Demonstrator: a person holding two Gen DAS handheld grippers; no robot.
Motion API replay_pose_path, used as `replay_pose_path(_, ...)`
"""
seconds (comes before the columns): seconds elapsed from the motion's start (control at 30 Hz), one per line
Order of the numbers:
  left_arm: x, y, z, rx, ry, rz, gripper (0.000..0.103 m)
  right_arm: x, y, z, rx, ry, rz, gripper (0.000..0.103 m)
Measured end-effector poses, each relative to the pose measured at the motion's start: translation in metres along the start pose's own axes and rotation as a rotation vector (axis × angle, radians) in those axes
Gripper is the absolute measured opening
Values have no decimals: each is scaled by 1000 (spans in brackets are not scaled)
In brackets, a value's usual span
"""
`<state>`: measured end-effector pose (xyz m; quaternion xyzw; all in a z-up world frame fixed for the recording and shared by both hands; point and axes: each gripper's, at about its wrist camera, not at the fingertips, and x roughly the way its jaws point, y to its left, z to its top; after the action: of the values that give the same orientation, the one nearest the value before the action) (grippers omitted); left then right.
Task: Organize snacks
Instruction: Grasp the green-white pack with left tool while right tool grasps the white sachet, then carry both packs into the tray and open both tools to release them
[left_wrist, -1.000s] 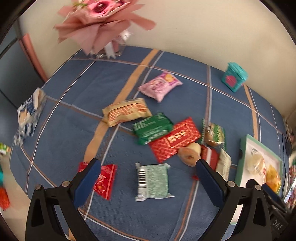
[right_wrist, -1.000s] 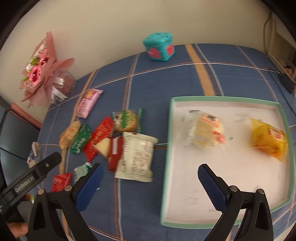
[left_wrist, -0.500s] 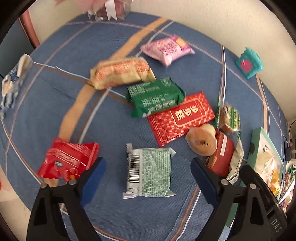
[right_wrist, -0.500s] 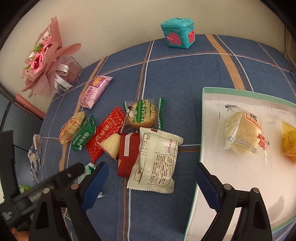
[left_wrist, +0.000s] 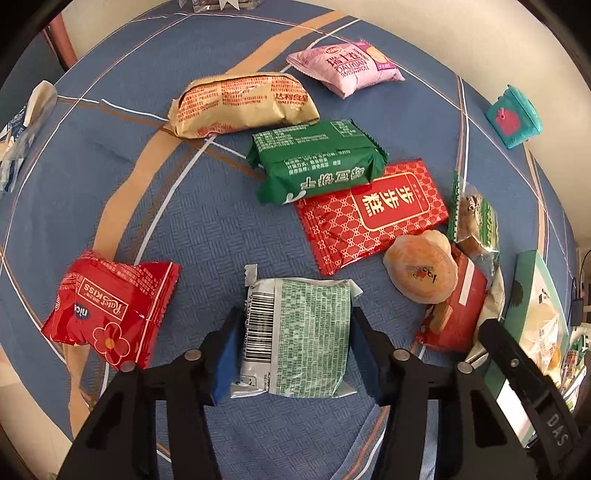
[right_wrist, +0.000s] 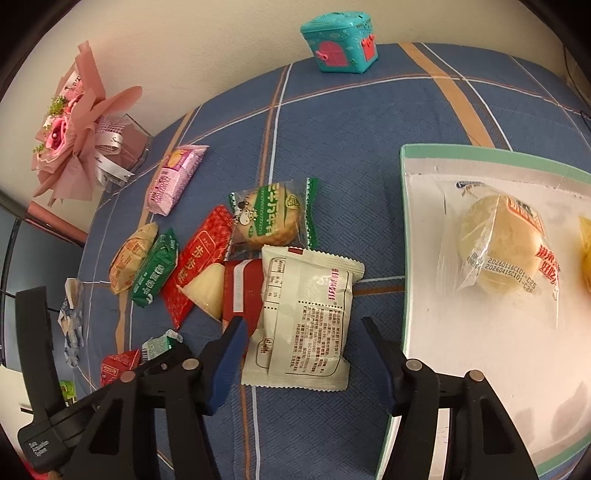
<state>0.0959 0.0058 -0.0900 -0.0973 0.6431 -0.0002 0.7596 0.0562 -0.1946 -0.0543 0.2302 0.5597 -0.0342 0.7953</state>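
Since a second ago both grippers have dropped toward the blue checked counter (left_wrist: 155, 206) and their jaws have just been closing. The left gripper (left_wrist: 295, 354) now presses its pads on both sides of the green-printed packet (left_wrist: 299, 336), which lies flat just right of the red packet (left_wrist: 110, 314). The right gripper (right_wrist: 303, 365) straddles the cream packet (right_wrist: 306, 317), left pad touching, right pad slightly apart. The green-rimmed tray (right_wrist: 404, 258) lies just beside it.
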Motion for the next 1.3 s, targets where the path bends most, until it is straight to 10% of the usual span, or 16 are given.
replay_pose_path(1.3,-100,-51,-9,123,-225,-105,52,-73,-14,-6,48,-66,17,52)
